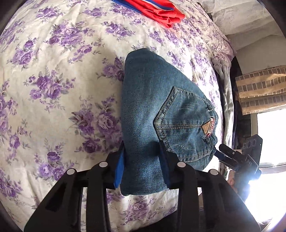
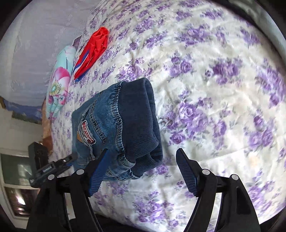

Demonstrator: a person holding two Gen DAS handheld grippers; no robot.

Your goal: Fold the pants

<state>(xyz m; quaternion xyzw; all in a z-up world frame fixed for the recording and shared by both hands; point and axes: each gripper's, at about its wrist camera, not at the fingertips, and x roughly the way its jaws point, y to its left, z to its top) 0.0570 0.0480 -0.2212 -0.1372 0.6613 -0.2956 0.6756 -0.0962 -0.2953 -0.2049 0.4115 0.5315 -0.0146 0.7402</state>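
Left wrist view: the folded jeans (image 1: 160,116) form a thick oblong bundle of washed blue denim, their long axis running from the gripper up toward the middle of the bed (image 1: 53,89). A stitched back pocket with a small patch faces up, waistband toward the bed's right edge. The left gripper (image 1: 143,171) has its blue pads pressed on either side of the bundle's near end. A red garment (image 1: 160,12) lies near the far edge.

Right wrist view: the dark ribbed waistband (image 2: 141,116) faces the camera in rounded layers. The right gripper (image 2: 141,171) stands wide; one pad is against the denim, the other well clear.
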